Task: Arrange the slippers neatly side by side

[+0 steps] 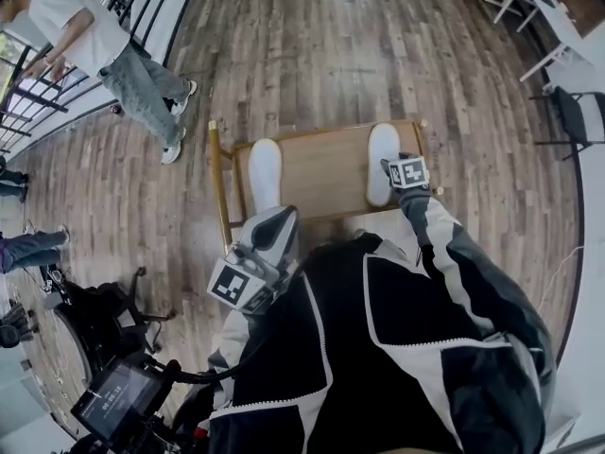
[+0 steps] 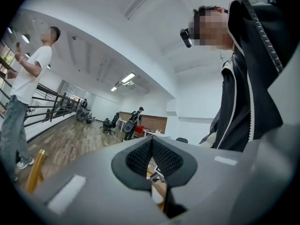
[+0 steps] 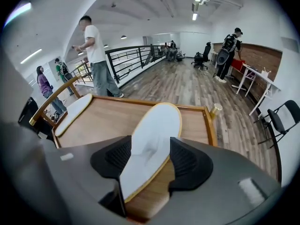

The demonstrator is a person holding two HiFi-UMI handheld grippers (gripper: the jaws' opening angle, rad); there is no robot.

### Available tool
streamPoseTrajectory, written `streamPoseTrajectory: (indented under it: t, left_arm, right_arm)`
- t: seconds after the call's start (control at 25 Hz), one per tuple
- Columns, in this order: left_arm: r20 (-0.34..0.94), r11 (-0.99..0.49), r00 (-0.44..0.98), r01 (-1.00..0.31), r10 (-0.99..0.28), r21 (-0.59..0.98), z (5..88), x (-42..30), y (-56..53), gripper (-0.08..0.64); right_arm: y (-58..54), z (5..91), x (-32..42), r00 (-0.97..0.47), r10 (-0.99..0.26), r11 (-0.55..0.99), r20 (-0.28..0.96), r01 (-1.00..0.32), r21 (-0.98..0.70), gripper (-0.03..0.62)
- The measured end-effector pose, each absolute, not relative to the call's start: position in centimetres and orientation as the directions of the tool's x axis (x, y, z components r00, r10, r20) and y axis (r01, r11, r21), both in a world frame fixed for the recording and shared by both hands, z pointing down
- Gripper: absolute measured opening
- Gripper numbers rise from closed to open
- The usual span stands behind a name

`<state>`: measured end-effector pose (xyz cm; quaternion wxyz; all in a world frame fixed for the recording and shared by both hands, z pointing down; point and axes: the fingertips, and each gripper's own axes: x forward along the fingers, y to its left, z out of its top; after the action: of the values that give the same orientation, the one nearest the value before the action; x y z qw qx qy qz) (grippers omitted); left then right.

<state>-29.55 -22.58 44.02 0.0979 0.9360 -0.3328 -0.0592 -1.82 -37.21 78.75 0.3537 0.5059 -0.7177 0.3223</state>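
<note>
straddling white slipper, right tongs wide open, left tongs clenched, empty

We held our left gripper close in front of our body, pointing roughly level, its jaws pressed together with nothing between them. Our right arm stretched forward in its dark and light sleeve, and the right gripper tilted steeply downward. Its jaws stood wide apart, one on either side of a slipper, without clamping it.
</note>
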Motion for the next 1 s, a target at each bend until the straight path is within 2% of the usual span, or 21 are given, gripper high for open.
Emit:
streamPoseTrajectory:
  t: [0.2,0.28,0.36,0.72,0.88,1.0]
  left_arm:
    - [-0.025,-0.739,0.753,-0.639,-0.658,0.214,44.2,-30.3,-22.7,0.02]
    - [-0.015,-0.729,0.745,-0.649,-0.667,0.219,44.4,-30.5,-22.8,0.02]
    - [-0.005,-0.723,0.74,-0.656,-0.673,0.216,44.5,-30.7,-22.9,0.02]
    - [-0.008,-0.719,0.735,-0.66,-0.678,0.217,44.4,-30.7,-23.1,0.02]
    - [-0.023,-0.744,0.761,-0.627,-0.649,0.23,44.6,-29.9,-22.8,0.02]
    - [-0.041,-0.756,0.771,-0.612,-0.636,0.232,44.4,-29.4,-22.8,0.02]
  right_arm:
    - [-38.9,80.6,-1.2,-0.247,-0.463,0.212,0.851,-0.963,-0.165,0.242]
    - [-39.0,81.3,-1.2,-0.24,-0.444,0.2,0.863,-0.966,-0.165,0.17]
    - [-39.0,81.9,-1.5,-0.249,-0.428,0.188,0.869,-0.965,-0.184,0.035]
    - [-39.3,80.5,-2.7,-0.306,-0.462,0.183,0.832,-0.951,-0.248,0.026]
    - [-39.4,76.8,-5.0,-0.355,-0.533,0.283,0.768,-0.93,-0.233,0.026]
    - [-38.6,72.7,-8.0,-0.444,-0.589,0.365,0.676,-0.892,-0.267,0.026]
